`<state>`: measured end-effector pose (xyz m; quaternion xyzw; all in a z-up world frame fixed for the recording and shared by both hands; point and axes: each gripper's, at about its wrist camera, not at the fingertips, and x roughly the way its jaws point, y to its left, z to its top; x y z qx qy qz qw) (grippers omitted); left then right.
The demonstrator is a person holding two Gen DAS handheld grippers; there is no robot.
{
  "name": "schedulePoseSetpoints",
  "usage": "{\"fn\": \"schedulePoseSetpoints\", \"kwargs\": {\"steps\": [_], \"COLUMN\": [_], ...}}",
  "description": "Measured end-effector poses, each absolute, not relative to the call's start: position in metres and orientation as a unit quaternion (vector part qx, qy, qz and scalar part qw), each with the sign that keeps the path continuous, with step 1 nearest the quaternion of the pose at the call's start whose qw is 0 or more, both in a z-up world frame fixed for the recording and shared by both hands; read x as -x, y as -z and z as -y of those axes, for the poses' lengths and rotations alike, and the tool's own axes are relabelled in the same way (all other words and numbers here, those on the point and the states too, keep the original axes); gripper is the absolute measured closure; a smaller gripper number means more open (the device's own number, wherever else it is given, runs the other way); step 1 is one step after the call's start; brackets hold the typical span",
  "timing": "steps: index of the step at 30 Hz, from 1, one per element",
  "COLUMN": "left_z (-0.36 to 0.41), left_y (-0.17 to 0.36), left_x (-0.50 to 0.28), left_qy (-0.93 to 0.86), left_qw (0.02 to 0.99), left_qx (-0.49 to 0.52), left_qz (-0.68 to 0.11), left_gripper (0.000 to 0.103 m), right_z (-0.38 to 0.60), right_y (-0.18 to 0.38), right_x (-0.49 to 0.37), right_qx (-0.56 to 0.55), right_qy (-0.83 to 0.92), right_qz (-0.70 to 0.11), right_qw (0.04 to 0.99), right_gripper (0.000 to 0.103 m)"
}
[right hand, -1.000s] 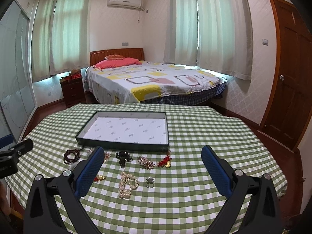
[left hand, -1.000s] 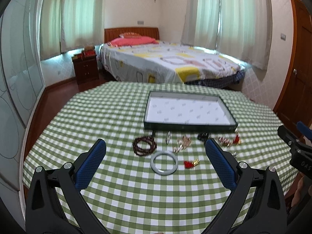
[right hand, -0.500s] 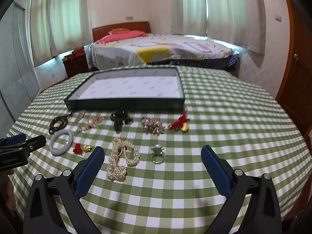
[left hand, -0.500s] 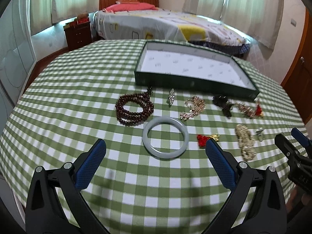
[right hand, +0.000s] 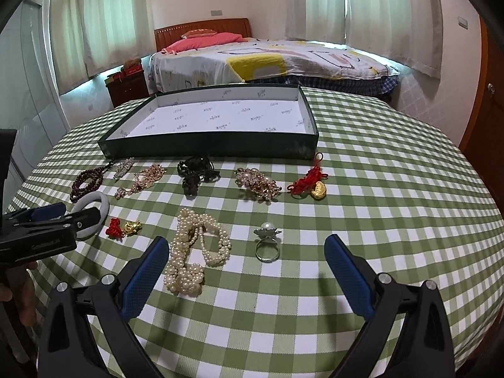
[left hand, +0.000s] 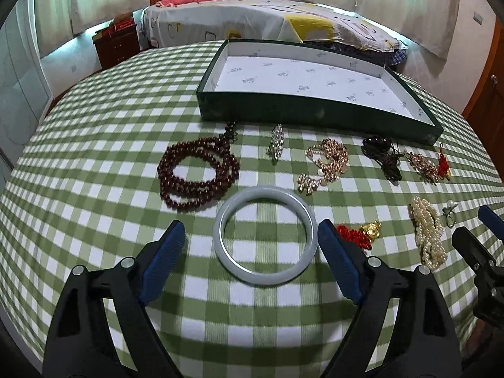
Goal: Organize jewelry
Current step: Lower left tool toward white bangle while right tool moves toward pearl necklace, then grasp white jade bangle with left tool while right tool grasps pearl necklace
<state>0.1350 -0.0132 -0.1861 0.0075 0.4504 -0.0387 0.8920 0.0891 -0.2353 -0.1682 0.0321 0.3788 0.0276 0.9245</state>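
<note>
Left claw (left hand: 252, 236) closing around jade bangle (left hand: 264, 236) – right claw (right hand: 245, 249) spread, its frame hiding tablecloth (right hand: 393, 189)

The left gripper (left hand: 252, 239) hangs low over the green checked tablecloth (left hand: 94, 145), and its jaws are closing. The pale jade bangle (left hand: 264, 234) lies flat between the blue pads (left hand: 338, 260), which do not touch it. Dark red beads (left hand: 197, 170) lie just behind it. The empty tray (left hand: 315, 111) stands farther back.
</note>
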Motion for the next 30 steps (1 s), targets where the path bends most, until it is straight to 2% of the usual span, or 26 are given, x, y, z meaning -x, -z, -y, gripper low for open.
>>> {"fn": "schedulePoseSetpoints", "kwargs": {"steps": [13, 19, 22, 23, 30], "left_z": [0.023, 0.016, 0.015, 0.016, 0.011], "left_y": [0.191, 0.194, 0.192, 0.192, 0.191], "left_x": [-0.143, -0.147, -0.144, -0.143, -0.133], "left_qy": [0.041, 0.044, 0.047, 0.048, 0.048], "left_qw": [0.894, 0.890, 0.893, 0.894, 0.894], "left_qx": [-0.033, -0.013, -0.014, -0.016, -0.016], "left_qz": [-0.446, -0.453, -0.447, -0.445, -0.444], "left_gripper": [0.019, 0.019, 0.027, 0.033, 0.034], "right_z": [0.236, 0.234, 0.233, 0.233, 0.228], "right_y": [0.171, 0.172, 0.172, 0.172, 0.171], "right_x": [-0.095, -0.096, -0.096, -0.096, -0.097], "right_qx": [-0.031, -0.029, -0.028, -0.028, -0.023], "right_qy": [-0.030, -0.031, -0.031, -0.031, -0.038], "right_qz": [-0.382, -0.383, -0.383, -0.383, -0.382], "right_qw": [0.923, 0.923, 0.923, 0.923, 0.923], "right_gripper": [0.007, 0.007, 0.007, 0.007, 0.007]}}
